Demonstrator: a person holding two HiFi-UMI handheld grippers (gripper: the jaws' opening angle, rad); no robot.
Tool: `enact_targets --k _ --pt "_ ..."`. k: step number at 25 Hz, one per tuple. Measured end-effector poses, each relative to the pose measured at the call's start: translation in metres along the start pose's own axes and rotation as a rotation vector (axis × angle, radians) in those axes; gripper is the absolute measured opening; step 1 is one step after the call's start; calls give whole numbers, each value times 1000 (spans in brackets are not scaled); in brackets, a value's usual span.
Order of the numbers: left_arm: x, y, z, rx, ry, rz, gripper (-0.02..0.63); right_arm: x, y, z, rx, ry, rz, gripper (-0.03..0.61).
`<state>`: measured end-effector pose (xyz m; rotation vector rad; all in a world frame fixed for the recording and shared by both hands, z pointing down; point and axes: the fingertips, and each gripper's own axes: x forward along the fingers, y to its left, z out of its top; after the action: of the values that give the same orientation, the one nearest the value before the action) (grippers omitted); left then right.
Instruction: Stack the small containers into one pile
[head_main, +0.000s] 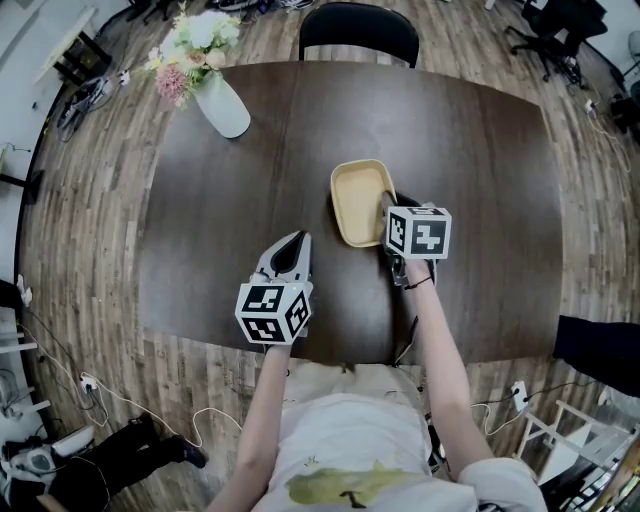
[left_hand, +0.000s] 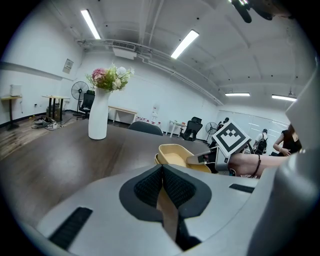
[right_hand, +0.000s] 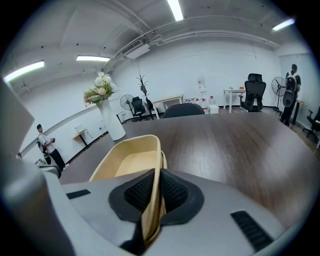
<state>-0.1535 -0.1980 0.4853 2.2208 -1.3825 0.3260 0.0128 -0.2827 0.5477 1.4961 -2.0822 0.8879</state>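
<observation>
On container (right_hand: 125, 162) rim, hand-held gripper (right_hand: 157, 176) clamped

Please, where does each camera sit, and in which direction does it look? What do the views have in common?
Head view: on the person's head, looking steeply down at the table; both forearms, the left tool and the right tool show.
Left gripper view: on the left tool, looking along its shut jaws across the table to the vase; the right tool and wrist show at right.
Right gripper view: on the right tool, looking along jaws shut on the rim of the yellow container.
Shared: all three show vase and container.
</observation>
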Motion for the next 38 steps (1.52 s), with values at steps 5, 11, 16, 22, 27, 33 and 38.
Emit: enact_targets --k 5,11,16,22,27,33,38 --pt "2 -2 -1 2 1 -4 25 1 2 0 -24 -1 14 35" --pt "4 -9 0 8 0 -11 25 -3 9 3 -76 -23 41 107" --pt "6 -15 4 18 -9 -20 25 -7 9 8 -70 -59 50 170" --pt "6 -24 14 43 -44 -27 25 -26 9 13 -64 -122 81 155" --pt "0 -32 28 76 -87 -27 25 -58 4 21 -83 -222 90 57" --pt "-9 -44 49 119 -148 -32 25 -106 1 34 -69 -360 158 35" --pt "-23 -52 66 159 -199 -45 25 -150 5 47 -74 -486 188 26"
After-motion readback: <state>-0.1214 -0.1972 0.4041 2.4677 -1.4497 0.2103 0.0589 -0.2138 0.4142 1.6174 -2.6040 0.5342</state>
